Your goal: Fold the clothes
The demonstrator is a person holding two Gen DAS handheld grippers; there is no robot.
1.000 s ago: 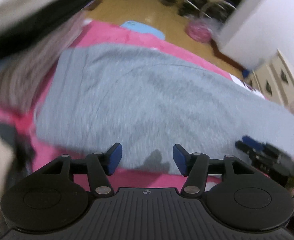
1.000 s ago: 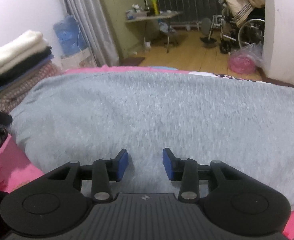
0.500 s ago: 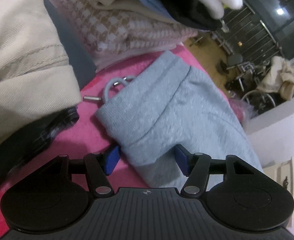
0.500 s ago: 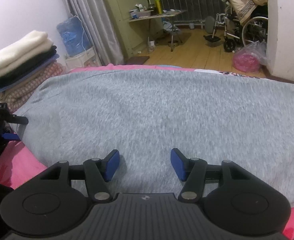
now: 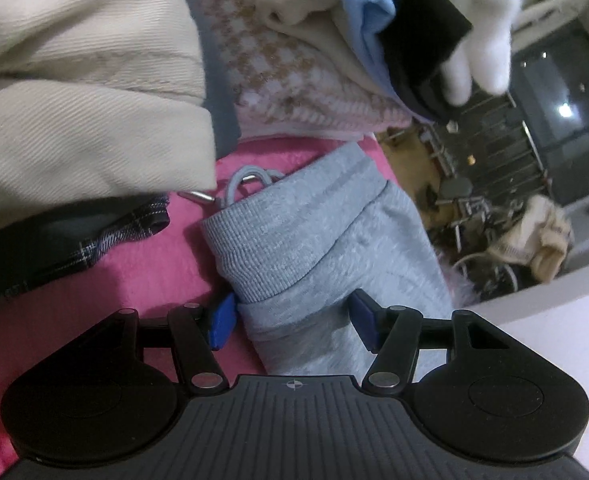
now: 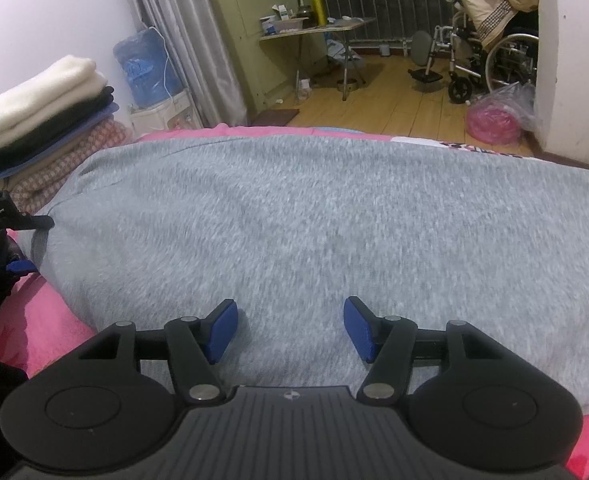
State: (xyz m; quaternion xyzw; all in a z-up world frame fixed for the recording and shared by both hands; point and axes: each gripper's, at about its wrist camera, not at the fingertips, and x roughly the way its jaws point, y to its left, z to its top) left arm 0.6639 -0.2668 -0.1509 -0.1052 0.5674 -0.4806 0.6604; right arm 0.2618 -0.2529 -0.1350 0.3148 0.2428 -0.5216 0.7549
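Observation:
A grey fleece garment [image 6: 314,220] lies spread flat across the pink bed cover [image 6: 34,320]. In the left wrist view its ribbed band end [image 5: 278,240] shows, with a grey drawstring [image 5: 246,178] poking out. My left gripper [image 5: 292,320] is low at that end. It is open, with the folded edge lying between its blue pads; the left pad [image 5: 222,320] touches the cloth. One blue pad [image 6: 21,266] of it shows at the far left of the right wrist view. My right gripper [image 6: 290,328] hovers open over the garment's near edge with nothing between its pads.
A stack of folded clothes [image 6: 42,120] stands right beside the garment's left end, with a beige garment [image 5: 74,100] and dark plaid cloth [image 5: 106,236] close by. Past the bed are a wooden floor, a folding table [image 6: 318,28], a wheelchair [image 6: 490,60] and a pink bag [image 6: 494,120].
My left gripper swung from above the spread garment, rolled, and sank to its ribbed end by the clothes stack. The right gripper stayed in place while its jaws widened.

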